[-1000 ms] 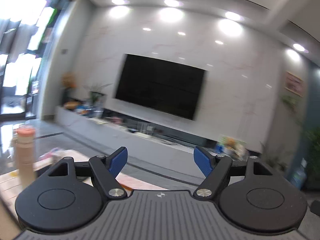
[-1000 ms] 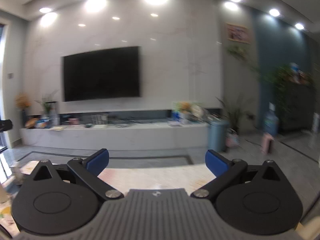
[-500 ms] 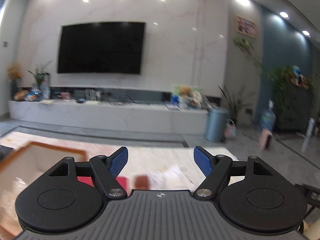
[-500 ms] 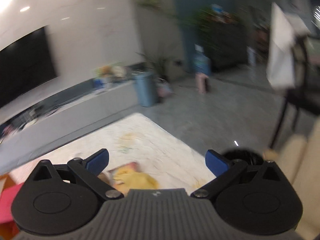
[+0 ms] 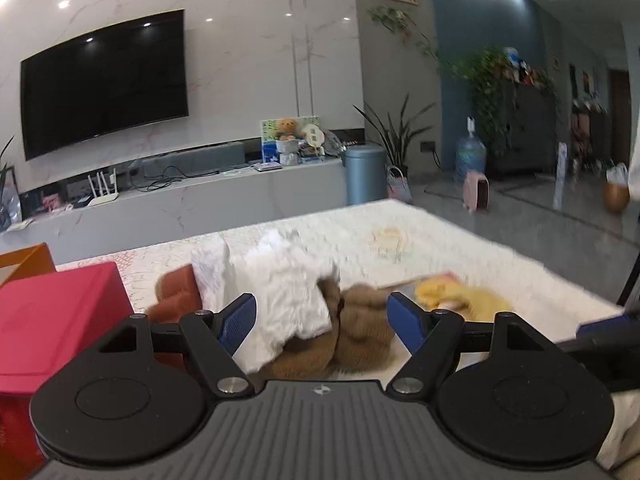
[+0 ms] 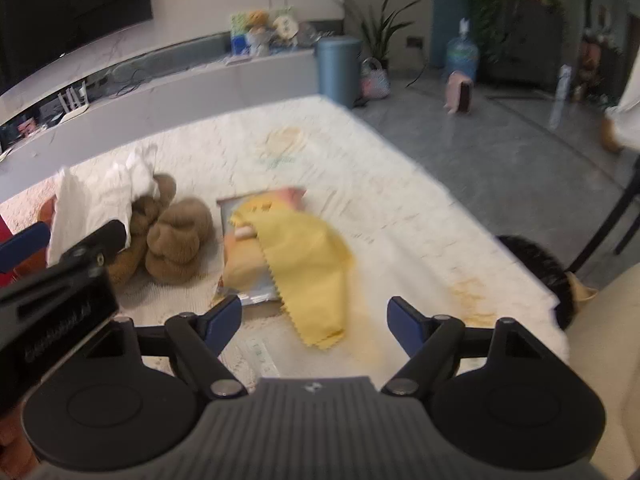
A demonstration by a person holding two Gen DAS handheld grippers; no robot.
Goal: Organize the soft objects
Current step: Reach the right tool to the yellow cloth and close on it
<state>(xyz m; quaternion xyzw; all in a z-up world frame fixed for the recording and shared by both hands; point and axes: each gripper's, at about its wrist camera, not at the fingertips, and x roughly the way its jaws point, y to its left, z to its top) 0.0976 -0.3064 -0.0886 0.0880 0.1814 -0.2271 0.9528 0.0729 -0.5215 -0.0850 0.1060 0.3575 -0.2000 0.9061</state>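
Both of your claws are wide open right now and neither has anything in it. Your left gripper (image 5: 322, 322) hangs over the near edge of the table (image 5: 460, 240), which is covered in a white textured cloth, and its blue fingertips (image 5: 240, 316) frame the pile of soft stuff straight ahead.

The pile: a white fluffy cloth (image 5: 288, 288) is draped over the top of a brown plush toy (image 5: 356, 328) – from the right wrist view you can see the white cloth (image 6: 96, 196) only covers its left side, with the rounded brown plush (image 6: 176, 236) sticking out to the right. There's also something rust-brown and fuzzy (image 5: 176, 296) just left of the white cloth, between it and the red box (image 5: 52, 320). Can't tell what it is, it's mostly hidden. An orange box edge (image 5: 28, 260) peeks out behind the red one.

Your right gripper (image 6: 314, 320) is further right, aimed at the yellow cloth (image 6: 312, 268) with the zigzag edge. That cloth lies half over a flat, colourful packet or booklet (image 6: 240, 248) – it's blurry, so I can't tell which – just beside the brown plush. The cloth's lower corner sits roughly between your open fingers, but not touching them as far as I can see.

Your left gripper's body also shows at the left edge of the right view.
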